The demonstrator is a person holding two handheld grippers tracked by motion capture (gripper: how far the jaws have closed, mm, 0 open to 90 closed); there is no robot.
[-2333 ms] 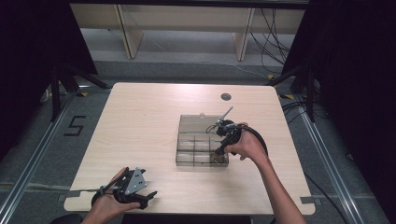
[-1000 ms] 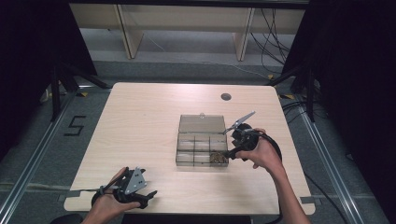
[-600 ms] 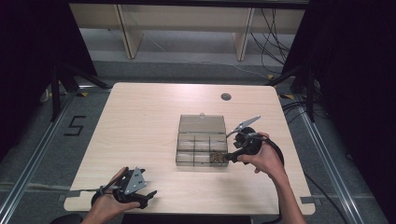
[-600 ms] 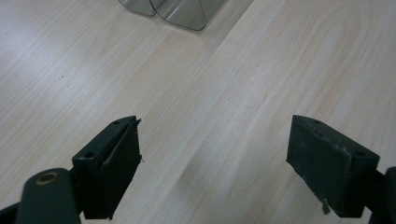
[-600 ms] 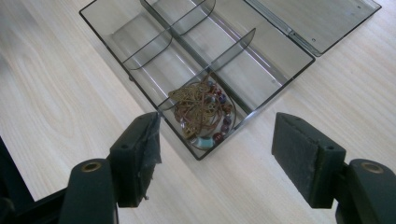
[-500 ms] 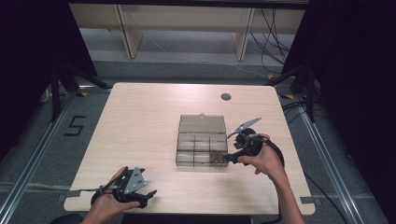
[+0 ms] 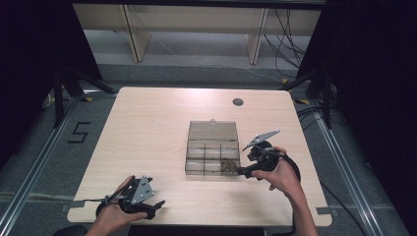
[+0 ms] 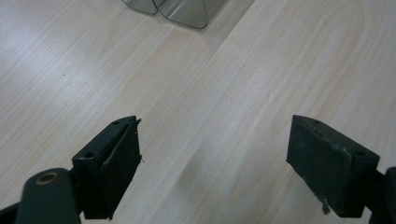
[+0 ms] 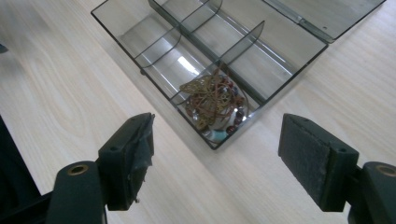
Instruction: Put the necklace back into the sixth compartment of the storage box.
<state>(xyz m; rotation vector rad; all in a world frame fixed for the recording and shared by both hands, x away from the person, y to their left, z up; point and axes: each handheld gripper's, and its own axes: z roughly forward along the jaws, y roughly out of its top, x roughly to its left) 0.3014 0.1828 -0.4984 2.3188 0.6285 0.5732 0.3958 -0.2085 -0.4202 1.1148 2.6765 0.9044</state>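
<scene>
A clear plastic compartment box (image 7: 189, 156) lies open in the middle of the table, its lid (image 7: 212, 131) folded flat behind it. A tangle of jewellery (image 7: 228, 166), a gold filigree piece with a beaded string (image 9: 210, 100), fills the near right compartment. My right gripper (image 7: 242, 171) hovers just right of that corner, pointing at it. Its jaws have just been opening and stand open (image 9: 218, 129) with nothing gripped between them. My left gripper (image 7: 156, 206) rests at the table's front left, open (image 8: 212, 126) over bare wood.
The box's other compartments (image 9: 140, 42) hold nothing. A corner of the box (image 8: 182, 9) shows far ahead of the left gripper. A round grommet hole (image 7: 238, 102) sits in the table's far side. The table's front edge (image 7: 196, 221) runs close under both hands.
My right gripper has drawn back from above the box's near right compartment to the box's right side and turned toward it. The left hand has stayed still.
</scene>
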